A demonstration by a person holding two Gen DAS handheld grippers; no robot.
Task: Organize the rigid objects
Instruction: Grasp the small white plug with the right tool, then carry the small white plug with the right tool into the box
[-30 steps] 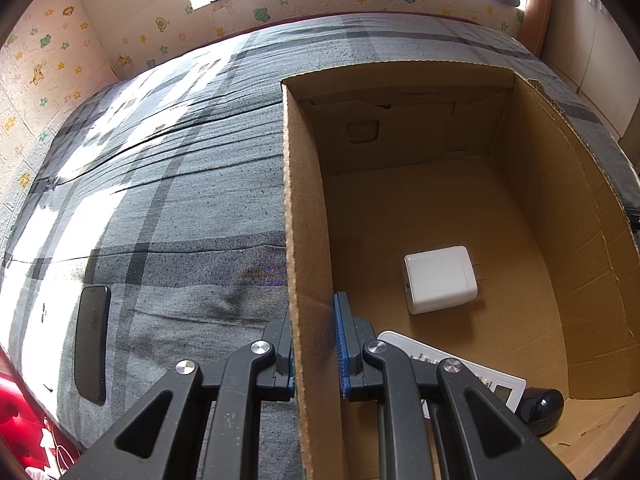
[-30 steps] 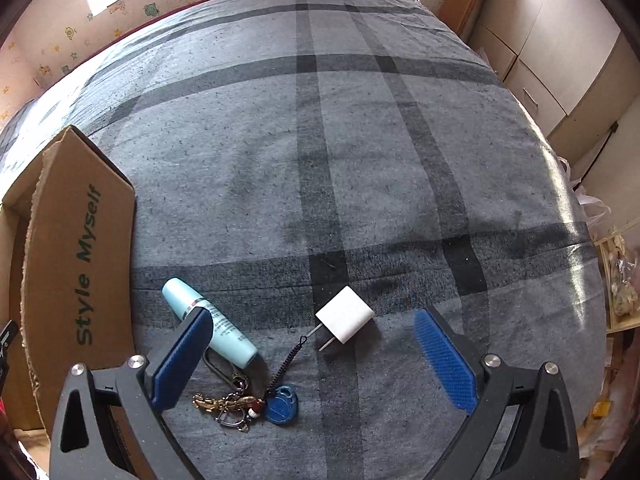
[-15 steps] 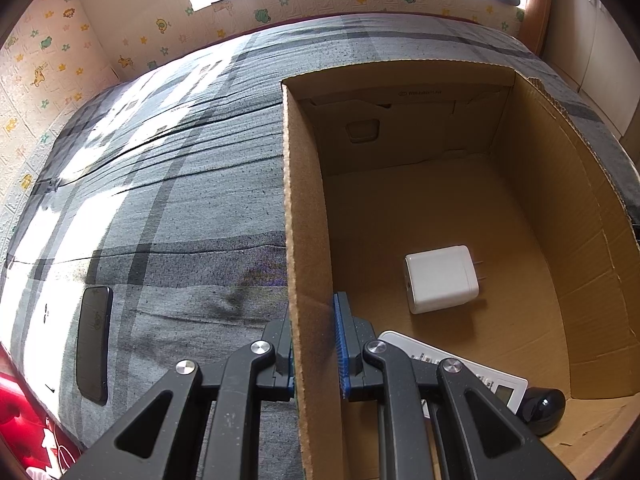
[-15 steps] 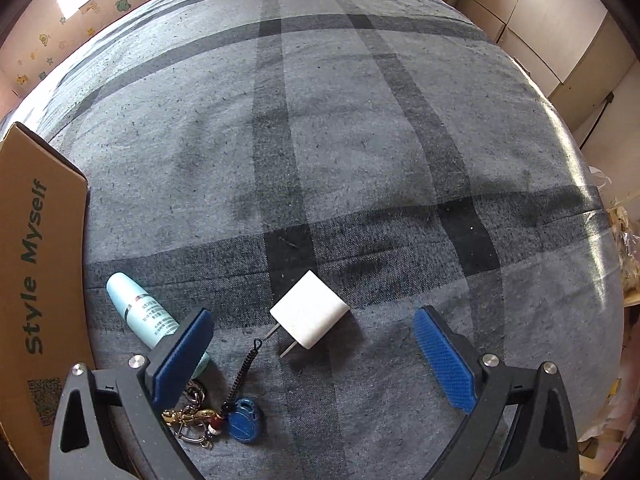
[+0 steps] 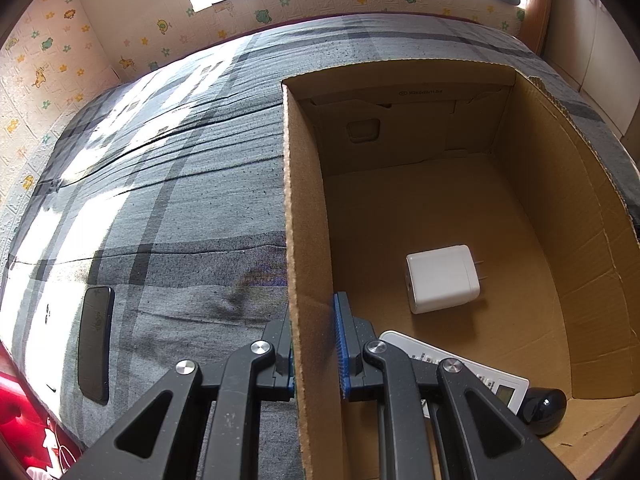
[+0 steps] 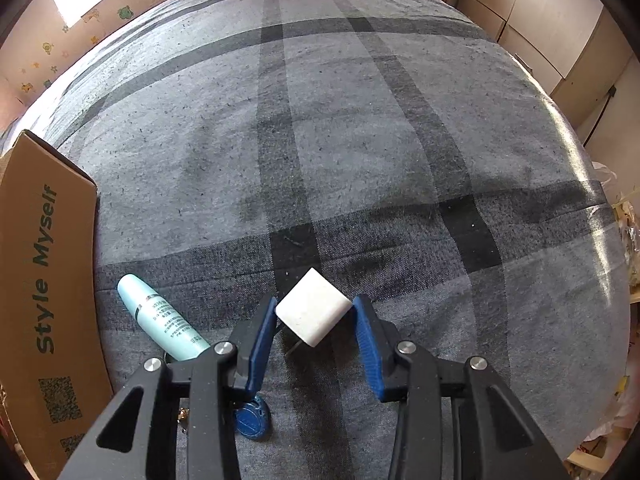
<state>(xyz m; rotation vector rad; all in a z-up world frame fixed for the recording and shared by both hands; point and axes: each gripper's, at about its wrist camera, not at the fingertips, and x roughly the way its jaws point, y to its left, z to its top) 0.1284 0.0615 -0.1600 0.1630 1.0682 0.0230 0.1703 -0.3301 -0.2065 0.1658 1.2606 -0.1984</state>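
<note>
My right gripper [image 6: 315, 306] points down at the grey checked bed, and its jaws are closing around a small white plug cube [image 6: 316, 318]. Both blue pads touch the cube's opposite corners. A pale blue tube [image 6: 160, 316] lies just left of it, and a blue key fob [image 6: 252, 420] shows under the left finger. My left gripper [image 5: 314, 312] is shut on the left wall of the open cardboard box [image 5: 304, 200], one finger on either side of it. Inside the box lie a larger white charger [image 5: 442, 278], a white remote [image 5: 472, 368] and a black rounded object [image 5: 544, 404].
A dark phone [image 5: 95, 342] lies on the bed left of the box. The box's printed outer side [image 6: 40, 280] stands at the left of the right wrist view. The bed's edge drops off at the right toward cabinets [image 6: 560, 20].
The right gripper came down over the white plug cube and its jaws went from wide apart to touching the cube. The left gripper and the box have not moved.
</note>
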